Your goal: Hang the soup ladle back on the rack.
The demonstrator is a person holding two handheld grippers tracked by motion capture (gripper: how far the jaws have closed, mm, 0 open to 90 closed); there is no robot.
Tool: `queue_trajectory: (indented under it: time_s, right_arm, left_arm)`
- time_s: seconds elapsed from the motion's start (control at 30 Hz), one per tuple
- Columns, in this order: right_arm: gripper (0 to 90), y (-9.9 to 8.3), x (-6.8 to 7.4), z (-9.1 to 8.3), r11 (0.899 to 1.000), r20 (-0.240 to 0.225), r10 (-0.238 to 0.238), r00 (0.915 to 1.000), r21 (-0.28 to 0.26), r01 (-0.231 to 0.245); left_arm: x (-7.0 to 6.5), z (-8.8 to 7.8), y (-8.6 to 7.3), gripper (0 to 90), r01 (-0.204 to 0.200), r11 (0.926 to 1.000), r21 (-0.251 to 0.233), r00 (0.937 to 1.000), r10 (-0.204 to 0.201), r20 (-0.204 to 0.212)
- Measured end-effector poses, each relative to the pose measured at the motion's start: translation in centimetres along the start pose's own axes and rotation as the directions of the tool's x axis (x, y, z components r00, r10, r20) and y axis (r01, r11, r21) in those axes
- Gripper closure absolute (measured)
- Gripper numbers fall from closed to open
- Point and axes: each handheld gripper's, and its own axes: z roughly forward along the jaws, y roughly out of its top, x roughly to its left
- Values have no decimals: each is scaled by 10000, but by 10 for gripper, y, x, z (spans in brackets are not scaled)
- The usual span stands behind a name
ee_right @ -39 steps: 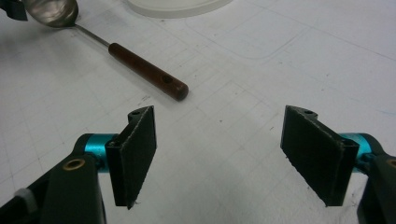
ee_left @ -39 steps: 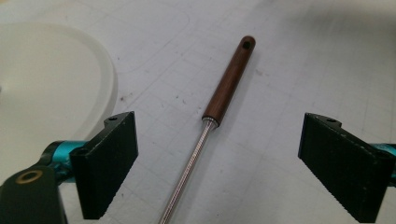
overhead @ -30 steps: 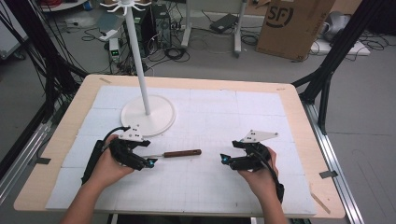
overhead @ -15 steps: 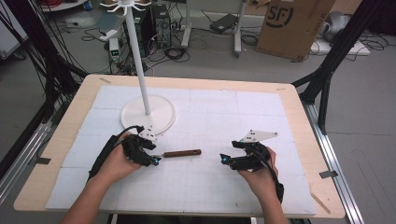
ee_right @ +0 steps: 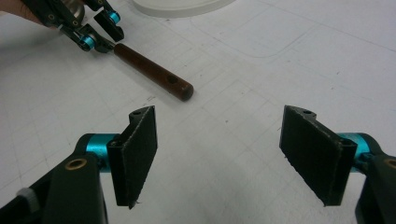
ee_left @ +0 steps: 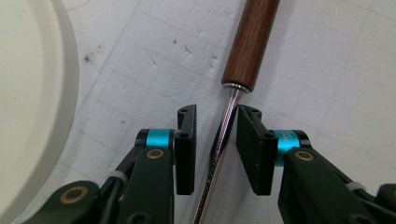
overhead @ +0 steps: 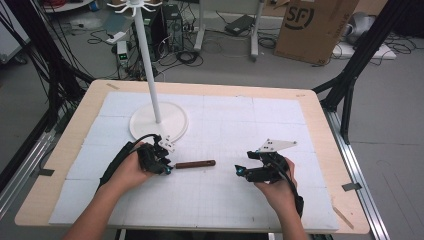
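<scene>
Your left gripper (overhead: 165, 167) has slid rightward onto the wooden-handled tool (overhead: 196, 163) lying mid-counter (overhead: 320, 210). Left gripper view: jaws nearly closed around its metal shaft (ee_left: 223, 133), one pad touching; an off-centre pinch could roll it. Right gripper view: right gripper (ee_right: 219, 149) wide open, empty.

A pale wooden table (overhead: 60, 165) with rounded corners stands on a grey concrete floor (overhead: 390, 125); a white gridded mat (overhead: 240, 120) covers most of its top. Black metal frame struts (overhead: 350, 75) rise at both sides, and silver aluminium rails (overhead: 357, 167) run along the table's flanks. Beyond the far edge, a brown cardboard box (overhead: 315, 27) printed with black letters sits on the floor near tangled black cables (overhead: 187, 55) and a white power strip (overhead: 121, 51). The lighting is even and soft.
</scene>
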Motion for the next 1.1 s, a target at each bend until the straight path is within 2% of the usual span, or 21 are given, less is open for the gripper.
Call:
queue_trajectory:
  time_s: [0.03, 0.13, 0.2, 0.4, 0.57, 0.6, 0.63, 0.7, 0.87, 0.93, 1.03, 1.1]
  right_arm:
    - [268, 0, 0, 0, 10000, -18, 37, 10000, 5, -37]
    - [270, 0, 0, 1, 10000, -4, 21, 10000, 14, -21]
    - [271, 0, 0, 0, 10000, 18, -4, 10000, 10, 4]
    - [272, 0, 0, -1, 10000, 13, 7, 10000, -36, -7]
    - [272, 0, 2, 1, 10000, 3, -74, 10000, 39, 74]
    - [272, 0, 1, 0, 10000, -13, -44, 10000, 6, 44]
    - [272, 0, 1, -1, 10000, -9, -9, 10000, -21, 9]
    - [273, 0, 0, -2, 9999, -8, 66, 10000, -88, -67]
    - [273, 0, 1, 2, 9999, -16, -12, 10000, 103, 12]
    - [273, 0, 2, 2, 9999, -37, -77, 10000, 137, 78]
    - [273, 0, 1, 2, 9999, 4, -135, 9999, 74, 135]
    - [273, 0, 1, 0, 10000, 20, -37, 10000, 51, 37]
  left_arm:
    - [-1, 0, 2, 733, -124, 9998, 152, 9999, 124, 29]
    - [-5, 2, 11, 760, -605, 9954, 746, 9980, 617, -135]
    - [-8, 3, 14, 768, -722, 9929, 948, 9969, 747, -236]
    - [-4, 3, 14, 768, -581, 9940, 926, 9983, 585, -16]
    - [-6, 3, 14, 815, -845, 9922, 920, 9964, 847, 25]
    - [-7, 3, 14, 834, -786, 9925, 937, 9969, 789, 0]
    - [-7, 3, 14, 841, -509, 9937, 1000, 9986, 518, -72]
    - [-7, 3, 14, 842, -403, 9946, 957, 9992, 406, -16]
    - [1, 3, 14, 831, -98, 9951, 986, 9990, 55, 437]
    - [3, 4, 13, 829, 117, 9962, 861, 9978, -173, 645]
    - [6, 4, 12, 828, 207, 9965, 815, 9963, -274, 818]
    - [5, 4, 12, 829, 232, 9965, 803, 9964, -296, 792]
